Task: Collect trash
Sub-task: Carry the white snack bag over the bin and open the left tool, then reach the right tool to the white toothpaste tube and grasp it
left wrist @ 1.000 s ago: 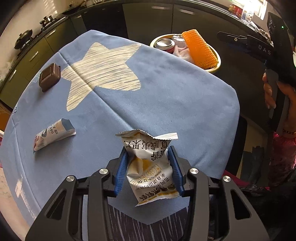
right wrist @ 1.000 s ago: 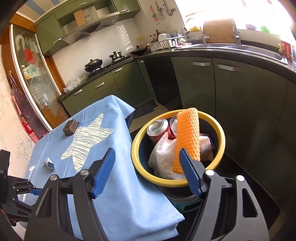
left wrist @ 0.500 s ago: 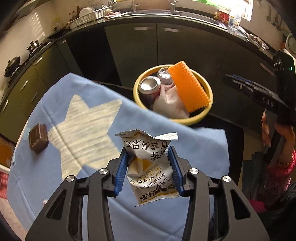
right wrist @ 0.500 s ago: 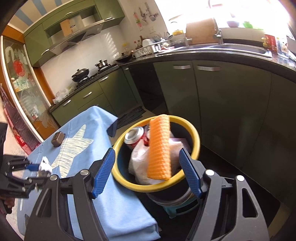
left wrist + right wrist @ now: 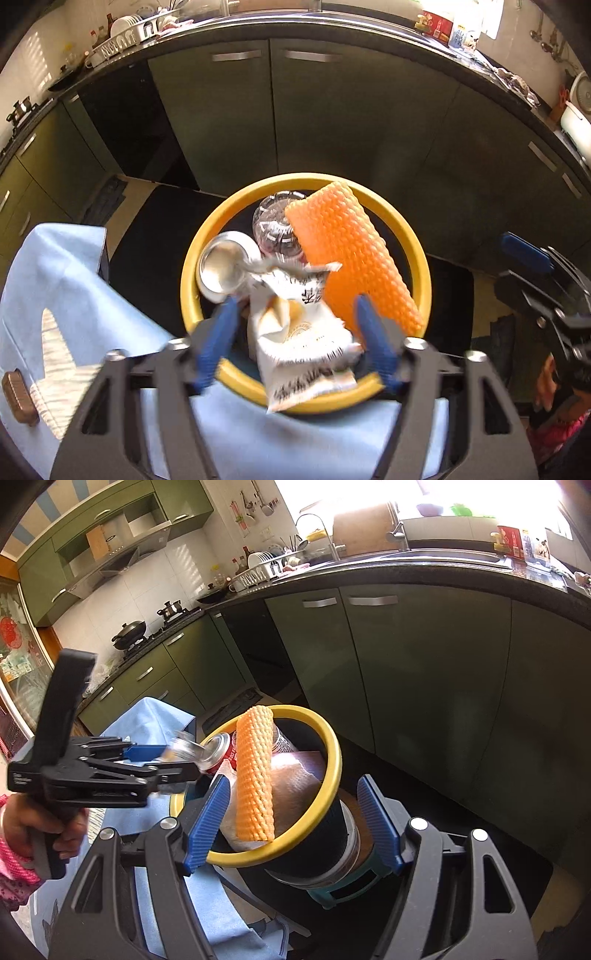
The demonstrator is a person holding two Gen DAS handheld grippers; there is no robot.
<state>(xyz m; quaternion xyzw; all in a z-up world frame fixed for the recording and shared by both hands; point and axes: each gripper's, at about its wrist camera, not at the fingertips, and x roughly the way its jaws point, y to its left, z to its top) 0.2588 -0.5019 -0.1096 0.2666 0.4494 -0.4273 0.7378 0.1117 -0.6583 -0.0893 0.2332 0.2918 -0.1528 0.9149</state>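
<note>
Green kitchen cabinets [image 5: 332, 122] back the yellow-rimmed trash bin [image 5: 417, 258], over which my left gripper [image 5: 295, 314] has spread its fingers, the snack wrapper [image 5: 299, 332] loose between them, while my right gripper [image 5: 293, 797] hangs open and empty

A yellow-rimmed black bin [image 5: 421, 266] holds bumpy orange foam [image 5: 347, 251]; pale-blue cloth [image 5: 66, 280].

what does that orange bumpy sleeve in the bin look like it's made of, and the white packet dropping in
Orange bumpy sleeve: likely soft foam netting, matte; regular knobbly mesh texture. White printed snack packet: seemingly thin plastic film, slightly glossy; crumpled, jagged torn edge. It sits between the left gripper's spread jaws, over the yellow-rimmed bin.
</note>
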